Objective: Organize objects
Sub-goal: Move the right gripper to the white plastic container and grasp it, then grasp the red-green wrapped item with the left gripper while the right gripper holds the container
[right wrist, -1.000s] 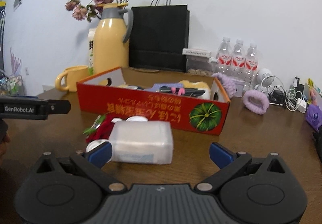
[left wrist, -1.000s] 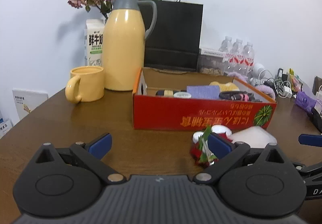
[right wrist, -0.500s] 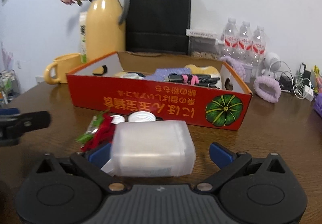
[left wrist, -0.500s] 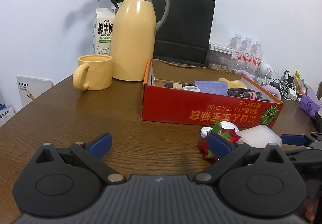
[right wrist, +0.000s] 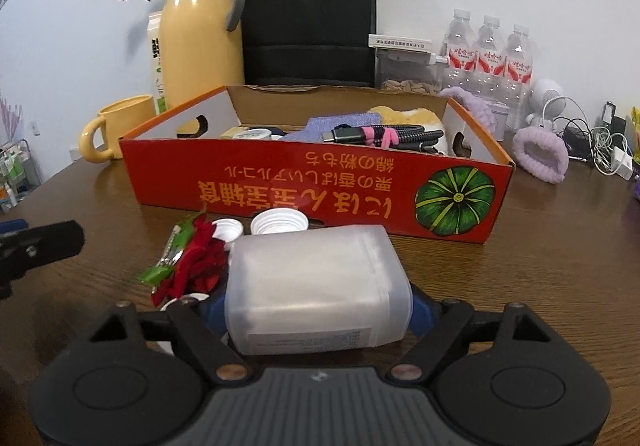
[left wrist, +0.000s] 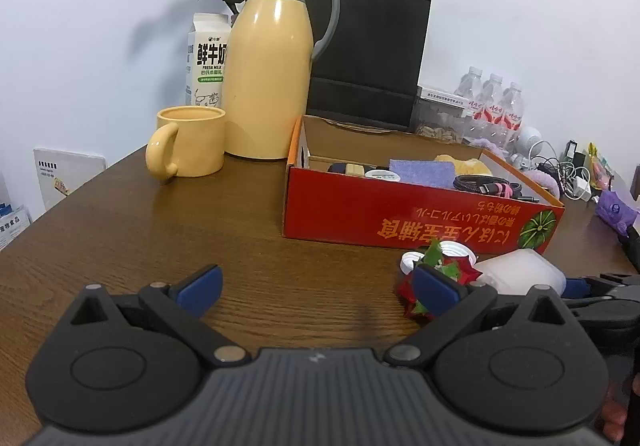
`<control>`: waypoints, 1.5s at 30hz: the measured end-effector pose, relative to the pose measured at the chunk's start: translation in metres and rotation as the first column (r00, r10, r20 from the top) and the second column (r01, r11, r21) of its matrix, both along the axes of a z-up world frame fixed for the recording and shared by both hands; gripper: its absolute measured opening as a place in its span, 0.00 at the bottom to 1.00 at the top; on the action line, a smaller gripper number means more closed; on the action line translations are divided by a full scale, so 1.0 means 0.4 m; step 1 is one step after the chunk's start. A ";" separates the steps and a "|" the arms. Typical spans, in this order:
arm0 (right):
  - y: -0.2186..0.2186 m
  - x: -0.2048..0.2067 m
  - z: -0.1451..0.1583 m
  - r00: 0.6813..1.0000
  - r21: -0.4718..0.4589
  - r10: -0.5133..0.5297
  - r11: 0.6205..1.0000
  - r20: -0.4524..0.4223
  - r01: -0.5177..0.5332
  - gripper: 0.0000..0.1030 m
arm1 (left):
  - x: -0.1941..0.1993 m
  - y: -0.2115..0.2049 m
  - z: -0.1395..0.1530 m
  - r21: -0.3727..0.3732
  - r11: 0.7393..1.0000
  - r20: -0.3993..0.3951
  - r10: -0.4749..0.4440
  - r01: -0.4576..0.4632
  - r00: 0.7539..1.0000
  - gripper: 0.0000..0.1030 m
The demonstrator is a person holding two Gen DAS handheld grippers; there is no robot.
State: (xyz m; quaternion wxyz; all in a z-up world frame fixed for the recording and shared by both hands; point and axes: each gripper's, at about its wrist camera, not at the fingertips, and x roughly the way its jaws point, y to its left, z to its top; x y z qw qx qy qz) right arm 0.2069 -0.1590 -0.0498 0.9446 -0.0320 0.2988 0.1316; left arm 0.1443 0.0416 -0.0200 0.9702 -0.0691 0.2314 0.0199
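Observation:
A white translucent plastic container (right wrist: 316, 286) lies on its side on the wooden table, in front of the red cardboard box (right wrist: 280, 181). My right gripper (right wrist: 318, 312) is closing on it, with a blue pad against each side. A red fabric flower (right wrist: 196, 266) and two white caps (right wrist: 280, 221) lie just left of and behind the container. The left wrist view has the same container (left wrist: 520, 274) and flower (left wrist: 452, 270) at the right. My left gripper (left wrist: 318, 288) stands open over bare table with nothing between its fingers. The box (left wrist: 400, 213) holds cables, a purple cloth and small items.
Behind the box are a yellow thermos (left wrist: 272, 77), a yellow mug (left wrist: 188, 141), a milk carton (left wrist: 206, 61) and a black paper bag (left wrist: 368, 57). Water bottles (right wrist: 488, 53), purple scrunchies (right wrist: 540, 153) and tangled chargers (right wrist: 600, 149) crowd the back right.
My right gripper moved forward until the container sat between its fingers, then its jaws narrowed onto the container's sides. The left gripper stayed where it was.

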 end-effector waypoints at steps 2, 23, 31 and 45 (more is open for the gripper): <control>0.000 -0.013 0.005 1.000 -0.003 0.000 1.000 0.027 0.000 0.79 | 0.002 0.000 -0.001 0.000 1.000 -0.003 0.002 -0.002 1.000 1.00; -0.109 -0.079 0.069 0.967 0.073 -0.093 0.994 0.236 0.078 0.79 | 0.012 0.002 -0.006 -0.021 1.000 0.002 -0.001 0.001 1.000 1.00; -0.154 -0.090 0.073 0.960 0.077 -0.110 0.993 0.258 0.093 0.79 | 0.055 -0.045 -0.008 -0.035 0.995 -0.048 -0.096 0.094 0.994 1.00; -0.138 -0.100 0.066 0.965 0.050 -0.066 0.997 0.253 0.055 0.79 | 0.187 -0.113 -0.040 -0.068 0.987 -0.173 -0.155 0.145 0.973 1.00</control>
